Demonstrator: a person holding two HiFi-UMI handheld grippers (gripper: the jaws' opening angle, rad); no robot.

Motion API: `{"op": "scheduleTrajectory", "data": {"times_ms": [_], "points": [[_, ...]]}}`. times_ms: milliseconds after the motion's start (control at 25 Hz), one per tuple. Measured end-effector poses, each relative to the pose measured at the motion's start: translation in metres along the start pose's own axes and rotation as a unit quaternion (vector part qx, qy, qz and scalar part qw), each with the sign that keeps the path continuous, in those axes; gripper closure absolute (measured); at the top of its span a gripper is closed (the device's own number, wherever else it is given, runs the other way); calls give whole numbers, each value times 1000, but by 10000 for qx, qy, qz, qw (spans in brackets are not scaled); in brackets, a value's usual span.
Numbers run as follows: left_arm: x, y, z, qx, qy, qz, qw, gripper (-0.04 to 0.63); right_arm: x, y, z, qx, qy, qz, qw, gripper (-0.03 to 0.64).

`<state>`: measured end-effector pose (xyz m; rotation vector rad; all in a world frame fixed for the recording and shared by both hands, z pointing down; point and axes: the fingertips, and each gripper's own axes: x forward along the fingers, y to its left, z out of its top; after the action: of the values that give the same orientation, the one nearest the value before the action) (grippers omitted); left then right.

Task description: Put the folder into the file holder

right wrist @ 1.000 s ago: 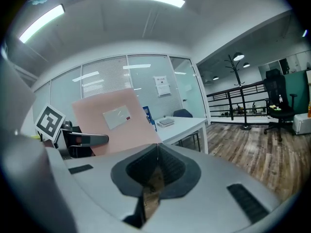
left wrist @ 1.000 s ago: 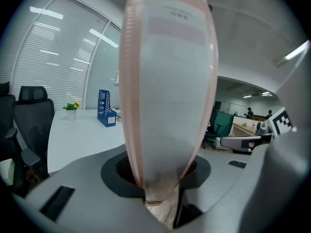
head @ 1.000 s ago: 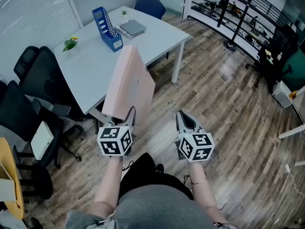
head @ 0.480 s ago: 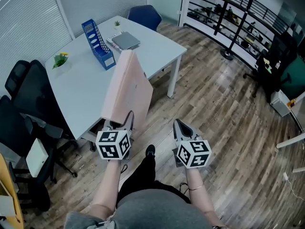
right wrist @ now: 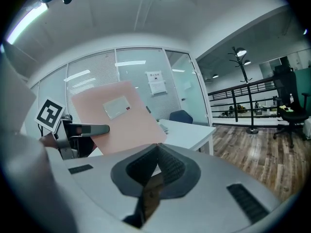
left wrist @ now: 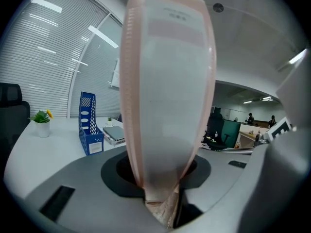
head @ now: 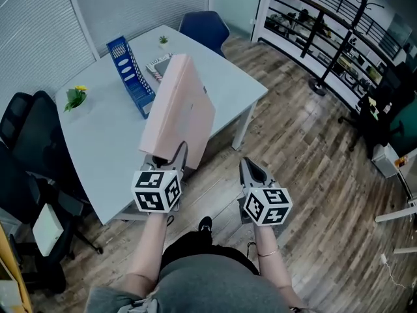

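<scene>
A pink folder (head: 180, 113) stands upright in the air, clamped at its lower edge by my left gripper (head: 171, 156), just short of the table's near edge. In the left gripper view the folder (left wrist: 167, 86) fills the middle, its spine facing the camera. A blue file holder (head: 131, 75) stands on the white table (head: 111, 149), beyond and left of the folder; it shows again as the file holder (left wrist: 90, 125). My right gripper (head: 253, 172) hangs to the right over the wooden floor, jaws together with nothing in them. The folder (right wrist: 116, 115) shows to its left.
A small potted plant (head: 76, 96) and a stack of notebooks (head: 158, 64) sit on the table. Black office chairs (head: 29, 142) stand at the left, a blue chair (head: 204, 29) behind the table. Wooden floor (head: 306, 168) spreads to the right, with black railings (head: 326, 31) beyond.
The view has shifted toward the table. The folder in my left gripper now rises in front of the table's middle, closer to the blue file holder. The right gripper keeps its place beside it.
</scene>
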<state>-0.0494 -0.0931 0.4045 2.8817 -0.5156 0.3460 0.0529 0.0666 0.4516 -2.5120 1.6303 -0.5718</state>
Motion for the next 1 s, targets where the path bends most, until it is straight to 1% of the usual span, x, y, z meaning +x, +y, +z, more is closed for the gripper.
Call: {"op": "scheduleTrajectory", "data": {"times_ms": [320, 480, 600, 760, 880, 1000], "points": [[37, 32, 36, 59, -253, 291, 9992, 442, 64, -2, 16, -8, 128, 349, 9993, 611], [48, 46, 55, -1, -448, 533, 9976, 442, 97, -6, 25, -92, 218, 632, 9977, 612], [58, 54, 71, -72, -601, 767, 9952, 442, 129, -10, 40, -136, 260, 951, 9950, 611], [68, 66, 90, -72, -778, 1281, 9887, 442, 176, -5, 60, -291, 389, 1567, 9864, 611], [67, 79, 100, -100, -881, 1731, 9809, 442, 206, 8, 68, -412, 551, 2069, 9759, 612], [61, 88, 110, -157, -995, 2132, 9718, 442, 227, 20, 69, -509, 745, 2482, 9645, 612]]}}
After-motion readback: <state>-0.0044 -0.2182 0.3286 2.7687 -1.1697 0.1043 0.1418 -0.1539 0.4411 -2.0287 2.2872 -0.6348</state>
